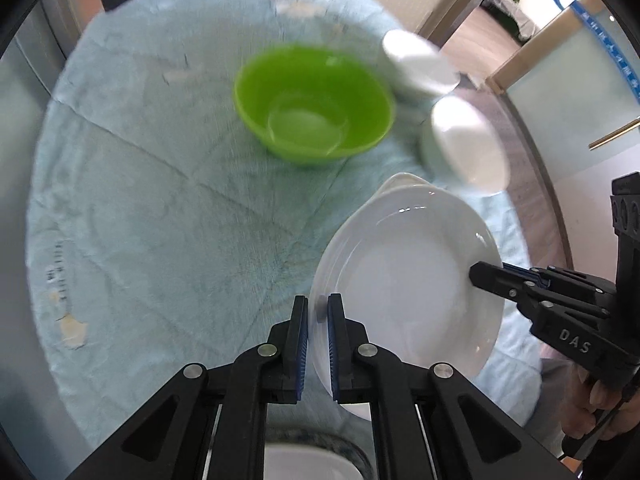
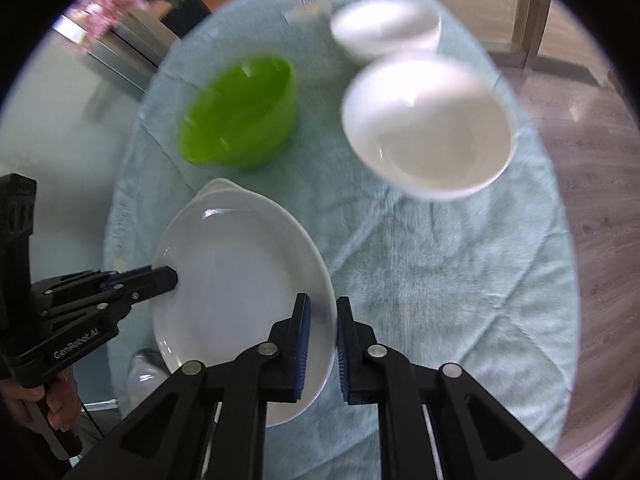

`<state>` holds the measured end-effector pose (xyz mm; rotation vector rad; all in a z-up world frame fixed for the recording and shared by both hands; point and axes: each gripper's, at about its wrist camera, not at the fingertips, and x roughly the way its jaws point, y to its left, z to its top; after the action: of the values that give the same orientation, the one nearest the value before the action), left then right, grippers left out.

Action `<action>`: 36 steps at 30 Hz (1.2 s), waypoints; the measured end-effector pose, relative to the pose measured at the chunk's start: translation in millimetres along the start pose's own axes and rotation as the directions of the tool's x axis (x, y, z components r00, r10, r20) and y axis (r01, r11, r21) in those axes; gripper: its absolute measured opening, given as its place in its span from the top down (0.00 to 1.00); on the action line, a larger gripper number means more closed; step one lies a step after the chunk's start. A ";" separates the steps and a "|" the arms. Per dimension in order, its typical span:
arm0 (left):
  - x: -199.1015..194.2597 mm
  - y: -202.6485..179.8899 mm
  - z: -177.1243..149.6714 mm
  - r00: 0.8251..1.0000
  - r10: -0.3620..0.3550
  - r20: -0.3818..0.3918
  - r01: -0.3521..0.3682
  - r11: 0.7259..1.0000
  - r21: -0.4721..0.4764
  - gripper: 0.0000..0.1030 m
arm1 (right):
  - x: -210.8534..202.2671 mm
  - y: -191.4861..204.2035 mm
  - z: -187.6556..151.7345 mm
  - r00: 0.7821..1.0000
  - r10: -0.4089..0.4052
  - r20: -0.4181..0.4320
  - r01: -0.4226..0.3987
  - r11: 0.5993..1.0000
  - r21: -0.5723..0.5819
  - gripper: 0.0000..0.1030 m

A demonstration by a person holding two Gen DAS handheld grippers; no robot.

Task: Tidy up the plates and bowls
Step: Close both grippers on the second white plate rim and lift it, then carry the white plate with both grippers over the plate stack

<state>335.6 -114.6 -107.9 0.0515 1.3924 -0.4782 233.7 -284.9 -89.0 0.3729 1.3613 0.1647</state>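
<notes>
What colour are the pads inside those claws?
Blue, ridged pads on black fingers. They show best in the right wrist view, on the right claw at the plate.

Glossy green plastic bowl: motion-blurred. Two white ceramic bowls: rims smeared. Second white plate's rim: mostly hidden under top white ceramic plate. White dish: cut off at bottom edge.

White plate tilted, stacked on another plate peeking out behind. Green bowl upright beyond it. Two white bowls to the right, blurred.
</notes>
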 end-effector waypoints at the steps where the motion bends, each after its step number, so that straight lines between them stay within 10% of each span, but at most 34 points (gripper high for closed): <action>1: -17.3 -3.1 -2.5 1.000 -0.008 0.025 0.008 1.000 -0.002 0.95 | -18.1 4.0 -1.8 0.999 0.009 0.032 -0.009 1.000 -0.005 0.91; 11: -153.8 -21.0 -65.0 0.980 -0.015 0.198 0.017 1.000 -0.010 0.95 | -146.8 60.8 -48.5 0.979 0.046 0.200 -0.032 0.997 -0.077 0.93; 21: -237.9 14.4 -146.6 0.966 0.018 0.257 0.004 0.996 -0.085 0.95 | -180.9 124.9 -88.6 0.974 0.100 0.205 -0.065 0.983 -0.174 0.93; 36: -176.7 99.5 -221.2 0.994 0.022 0.104 0.004 0.971 -0.240 0.95 | -82.2 162.5 -126.8 0.995 0.103 -0.002 -0.102 0.984 -0.149 0.93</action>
<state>147.5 96.1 -6.6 -0.1627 1.3356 -0.2972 109.3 -139.9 24.0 0.3175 1.3154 0.3486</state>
